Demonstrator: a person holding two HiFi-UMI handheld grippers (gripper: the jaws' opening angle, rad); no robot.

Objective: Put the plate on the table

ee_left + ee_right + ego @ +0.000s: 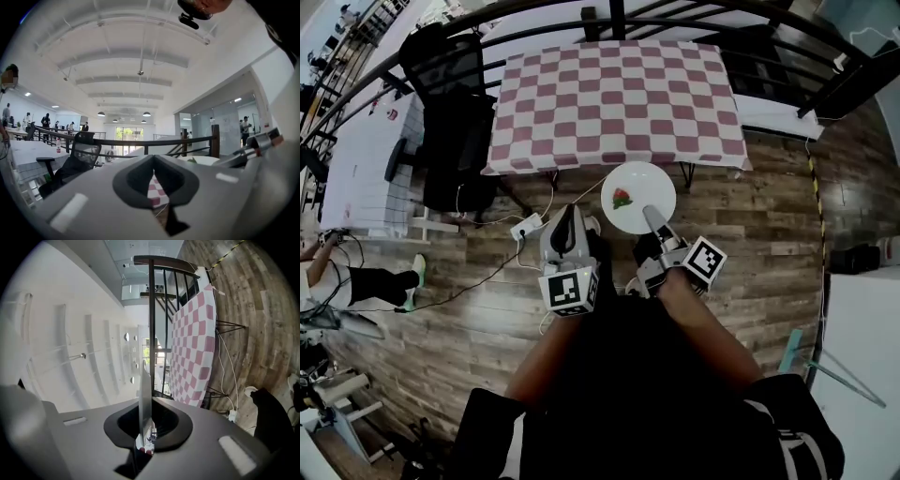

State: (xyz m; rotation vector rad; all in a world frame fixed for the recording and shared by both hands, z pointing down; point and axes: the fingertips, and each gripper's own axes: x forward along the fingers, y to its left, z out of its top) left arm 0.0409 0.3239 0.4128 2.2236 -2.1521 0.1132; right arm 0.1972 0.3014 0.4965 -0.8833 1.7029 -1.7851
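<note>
Nearest, the right gripper (pixel 652 219) pinched the near rim of a round white plate (pixel 635 190); in the right gripper view its jaws were pressed onto the thin, glossy rim, seen edge-on. Just to its left, the left gripper (pixel 567 217) pointed level with its jaws pressed together on nothing. The plate, with a small red-and-green motif, hung over the wood-plank floor (pixel 759 234), just short of the table's near edge and not yet on it. The table (pixel 614 94) lay straight beyond, draped in a soft pink-and-white checked cloth. The right arm probably had only to reach forward. A black mesh office chair (pixel 450 112) stood at the table's left.
</note>
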